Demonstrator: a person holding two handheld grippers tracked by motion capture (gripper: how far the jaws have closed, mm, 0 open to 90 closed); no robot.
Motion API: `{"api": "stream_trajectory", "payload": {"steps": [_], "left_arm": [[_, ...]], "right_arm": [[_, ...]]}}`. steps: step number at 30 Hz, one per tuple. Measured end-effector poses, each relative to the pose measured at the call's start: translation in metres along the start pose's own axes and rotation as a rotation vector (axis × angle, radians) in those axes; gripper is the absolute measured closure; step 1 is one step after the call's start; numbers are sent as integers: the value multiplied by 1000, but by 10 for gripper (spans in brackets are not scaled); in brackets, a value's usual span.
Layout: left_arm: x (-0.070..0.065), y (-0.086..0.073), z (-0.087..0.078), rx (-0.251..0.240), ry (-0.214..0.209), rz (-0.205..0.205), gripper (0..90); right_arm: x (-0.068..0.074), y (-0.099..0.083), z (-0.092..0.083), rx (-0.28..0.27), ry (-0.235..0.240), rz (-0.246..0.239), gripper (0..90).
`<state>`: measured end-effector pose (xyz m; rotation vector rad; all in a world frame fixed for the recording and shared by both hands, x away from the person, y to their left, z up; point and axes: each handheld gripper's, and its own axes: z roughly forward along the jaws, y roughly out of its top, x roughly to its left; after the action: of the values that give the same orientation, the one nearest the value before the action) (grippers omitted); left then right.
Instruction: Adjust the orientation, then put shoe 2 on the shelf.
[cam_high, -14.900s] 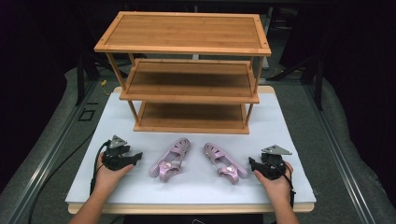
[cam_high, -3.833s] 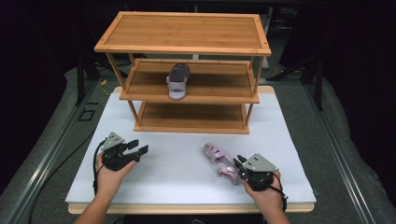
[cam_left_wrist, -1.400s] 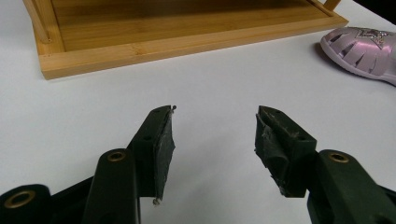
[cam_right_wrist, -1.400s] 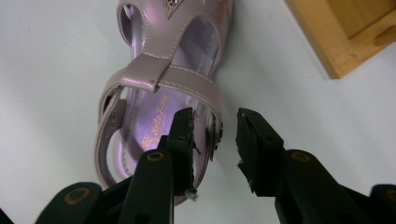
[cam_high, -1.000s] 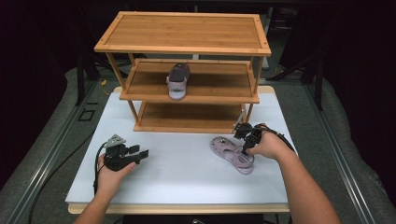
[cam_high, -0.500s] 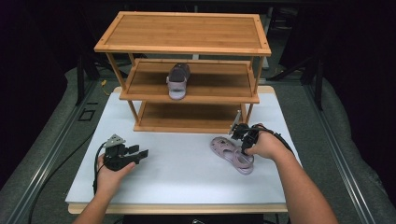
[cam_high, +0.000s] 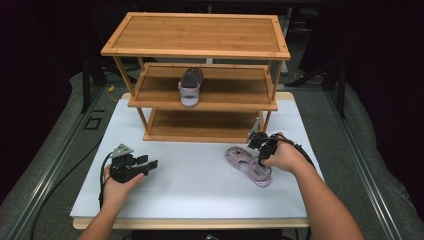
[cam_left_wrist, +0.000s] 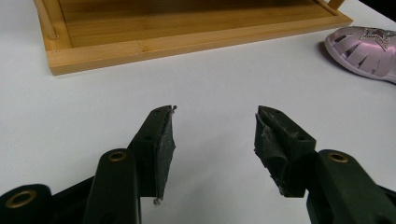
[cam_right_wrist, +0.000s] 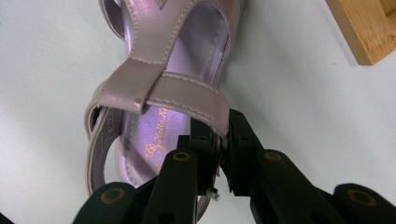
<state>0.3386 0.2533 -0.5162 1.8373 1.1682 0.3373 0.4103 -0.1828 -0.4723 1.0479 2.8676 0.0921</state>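
Observation:
A lilac sandal (cam_high: 246, 165) lies on the white table board (cam_high: 190, 195), just in front of the wooden shelf unit (cam_high: 200, 32). My right gripper (cam_high: 262, 161) reaches down onto its heel end. In the right gripper view the right gripper (cam_right_wrist: 224, 126) has just been closing and pinches the side wall of the sandal (cam_right_wrist: 177, 93) under the ankle strap. My left gripper (cam_high: 147, 165) rests at the front left of the board, and in its own view the left gripper (cam_left_wrist: 215, 126) stands open with nothing between its pads; the sandal (cam_left_wrist: 364, 51) lies farther right.
A second lilac sandal (cam_high: 190, 86) stands on the middle shelf, toe toward me. The bottom shelf (cam_left_wrist: 187, 28) holds nothing, and its corner (cam_right_wrist: 369, 32) lies close to the gripped sandal. Black floor mats surround the board.
Since the earliest frame one sandal has gone from the table to the middle shelf. The right hand moved from the front edge to the remaining sandal, which has turned. Over the last second both hands stayed put.

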Motion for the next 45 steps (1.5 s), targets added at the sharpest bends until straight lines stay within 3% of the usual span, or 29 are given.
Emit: {"api": "stream_trajectory", "payload": {"steps": [1, 5, 10, 15, 18, 21, 23, 25, 26, 30, 33, 37, 41, 45], "left_arm": [[0, 0, 0, 0, 0, 1, 472], [1, 0, 0, -2, 3, -4, 472], [0, 0, 1, -1, 4, -6, 472], [0, 0, 2, 4, 7, -5, 472], [0, 0, 3, 4, 9, -6, 473], [0, -1, 3, 8, 12, -5, 474], [0, -1, 3, 6, 12, -4, 474], [1, -1, 3, 9, 14, -5, 475], [1, -1, 4, 11, 13, -8, 474], [1, -1, 4, 11, 14, -7, 474], [1, -2, 4, 13, 14, -9, 474], [1, -3, 5, 13, 15, -6, 475], [2, -3, 5, 18, 13, -10, 476], [1, -3, 5, 18, 13, -7, 476]], "right_arm": [[1, -1, 0, -24, -1, 4, 831], [4, -3, -4, -14, 10, 2, 832], [7, -9, -8, -89, 52, 42, 832], [9, -23, -15, -269, 158, 120, 833], [17, -30, -21, -334, 122, 156, 833], [25, -38, -26, -429, 127, 197, 833], [33, -46, -29, -515, 95, 220, 834], [41, -54, -30, -614, 96, 247, 834], [44, -57, -31, -646, 93, 271, 833], [62, -73, -29, -868, 78, 370, 833], [75, -76, -32, -969, 32, 405, 833], [84, -77, -38, -1047, -13, 436, 834], [88, -77, -43, -1150, -2, 479, 833], [89, -71, -50, -1184, -27, 493, 833]]}}
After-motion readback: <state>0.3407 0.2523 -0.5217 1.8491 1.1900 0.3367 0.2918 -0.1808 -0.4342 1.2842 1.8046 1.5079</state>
